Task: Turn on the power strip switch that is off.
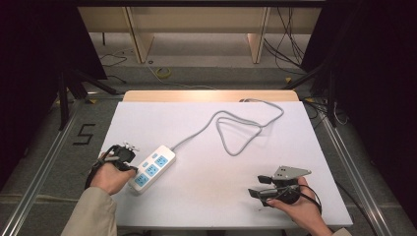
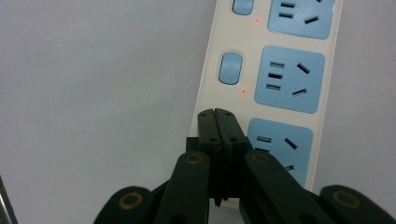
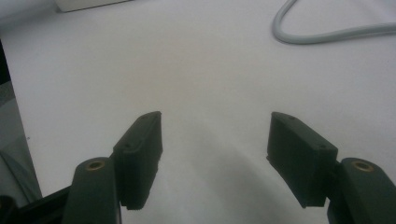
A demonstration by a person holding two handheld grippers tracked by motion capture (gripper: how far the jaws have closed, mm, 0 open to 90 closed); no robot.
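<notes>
Left gripper (image 1: 129, 158) had jaws pressed together, empty, tips over the near switch end of the power strip (image 1: 152, 168), touching or just above; contact unclear. Strip lay on the table (image 1: 206, 196) at front left, long axis diagonal, cord (image 1: 231, 129) trailing toward far right. Right gripper (image 1: 258, 186), jaws wide and empty, rested well apart; left hand judged nearer.

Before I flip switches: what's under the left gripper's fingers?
The shut fingers sit over the power strip's switch edge, beside its nearest socket. Whatever lies directly beneath them is covered.
</notes>
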